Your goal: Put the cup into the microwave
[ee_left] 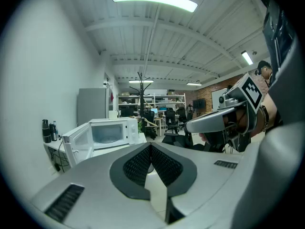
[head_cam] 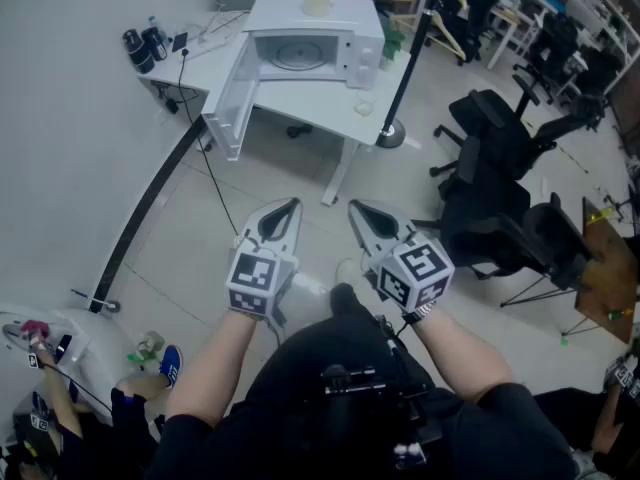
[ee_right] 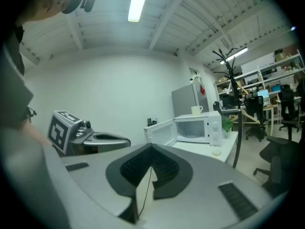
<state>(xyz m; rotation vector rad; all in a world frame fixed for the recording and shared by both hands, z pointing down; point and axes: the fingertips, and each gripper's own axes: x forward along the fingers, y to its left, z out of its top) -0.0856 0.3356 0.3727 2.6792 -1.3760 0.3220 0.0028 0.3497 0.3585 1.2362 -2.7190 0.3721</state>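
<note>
Table: white table carries open white microwave; cream cup stands on top.
Jaws: left gripper and right gripper both closed, empty.

A pale cream cup stands upright on top of the white microwave, towards its far side. The microwave sits on the far white table, its door swung wide open to the left and its turntable in view.

The microwave is showing a smooth, glossy white casing, and the cup is looking like glazed cream ceramic. The table is presenting a matt white top. The left gripper is showing matt grey plastic around ribbed black pads.
</note>
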